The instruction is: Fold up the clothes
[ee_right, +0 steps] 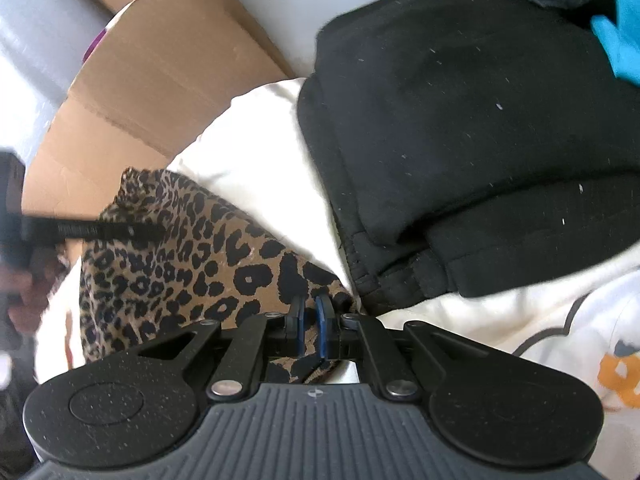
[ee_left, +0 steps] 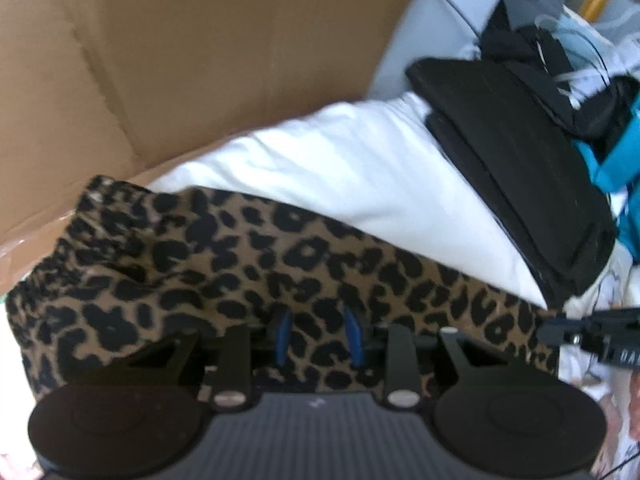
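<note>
- Leopard-print garment (ee_left: 256, 264) lies over a white pillow (ee_left: 344, 168), beside a folded black garment (ee_right: 480, 128).
- Left gripper (ee_left: 318, 336): jaws parted, cloth between them; grip cannot be confirmed.
- Right gripper (ee_right: 312, 328): jaws clamped on the leopard-print garment's corner.
- Cardboard box (ee_left: 180, 52) behind.

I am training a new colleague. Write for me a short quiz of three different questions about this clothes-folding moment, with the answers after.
1. True or false: the right gripper is closed on the leopard-print garment.
2. Multiple choice: what lies directly beyond the leopard-print garment in the left wrist view? A) a red towel B) a white pillow C) a glass bowl
3. Fill the gap: the folded black garment rests partly on the white pillow, and a brown ____ box stands behind them.

Key
1. True; its blue pads pinch the fabric's edge.
2. B
3. cardboard

The left gripper has leopard fabric between its pads, with a gap between them; whether it clamps is unclear.
</note>
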The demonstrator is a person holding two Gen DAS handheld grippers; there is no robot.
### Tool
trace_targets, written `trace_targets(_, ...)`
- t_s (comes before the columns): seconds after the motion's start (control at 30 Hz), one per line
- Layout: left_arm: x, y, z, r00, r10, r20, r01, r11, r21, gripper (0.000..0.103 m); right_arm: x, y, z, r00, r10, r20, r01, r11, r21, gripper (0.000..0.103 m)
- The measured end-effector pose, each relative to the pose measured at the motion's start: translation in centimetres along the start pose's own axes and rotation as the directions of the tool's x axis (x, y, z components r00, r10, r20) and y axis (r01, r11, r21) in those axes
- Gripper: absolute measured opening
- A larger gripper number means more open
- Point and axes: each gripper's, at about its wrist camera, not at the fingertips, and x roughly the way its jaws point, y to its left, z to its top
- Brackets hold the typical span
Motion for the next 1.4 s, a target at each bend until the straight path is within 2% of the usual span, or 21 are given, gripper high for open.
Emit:
trace_targets(0.13, 1.1, -1.5, -0.4, 1.000, -0.001, -0.007, 0.001, 0.999, 0.043, 0.032, 0.1, -0.2, 0.1, 1.000, 0.008, -0.010, -0.008, 1.000, 0.012, 0.008)
trace_targets(0.27, 1.9, -3.2, -0.1, 1.000, 0.015, 0.020, -0.016, 0.997, 0.081, 0.033, 0.0, -0.1, 0.1, 1.000, 0.007, -0.010, -0.007, 1.000, 0.009, 0.008)
trace_targets(0.53, 3.4, -4.4, 1.5, 0.997, 0.053, 0.050, -0.054, 0.998, 0.024, 0.036, -0.2, 0.6, 0.0, 1.000, -0.015, -0.008, 0.015, 1.000, -0.010, 0.009)
trace_targets(0.63, 3.1, -4.2, 2.3, 0.998, 0.050, 0.044, -0.050, 0.999, 0.004, 0.035, -0.5, 1.6, -0.2, 1.000, -0.023, 0.009, 0.023, 0.999, -0.042, 0.012)
trace_targets(0.7, 2.7, -4.0, 2.7, 0.998, 0.043, 0.038, -0.042, 0.999, -0.005, 0.034, -0.8, 2.5, -0.4, 1.000, -0.016, 0.025, 0.018, 0.997, -0.074, 0.010)
trace_targets(0.8, 0.6, -3.1, 3.1, 0.998, 0.041, 0.055, -0.041, 0.999, -0.001, 0.034, -0.7, 3.6, -0.5, 1.000, -0.003, 0.028, 0.006, 0.993, -0.115, 0.010)
trace_targets(1.03, -4.0, 1.3, 2.1, 0.993, 0.103, 0.063, -0.104, 0.994, 0.015, 0.033, 0.2, 6.0, -0.1, 1.000, 0.012, 0.029, -0.007, 0.986, -0.166, 0.010)
trace_targets(1.33, -5.8, 6.3, -0.8, 0.990, 0.123, 0.065, -0.121, 0.992, -0.034, 0.033, 1.9, 7.4, 0.3, 1.000, 0.002, 0.011, 0.000, 0.980, -0.201, 0.012)
trace_targets(1.4, -5.0, 6.8, -1.3, 0.990, 0.132, 0.052, -0.130, 0.991, -0.041, 0.033, 2.3, 7.8, 0.4, 1.000, -0.006, 0.005, 0.007, 0.976, -0.219, 0.014)
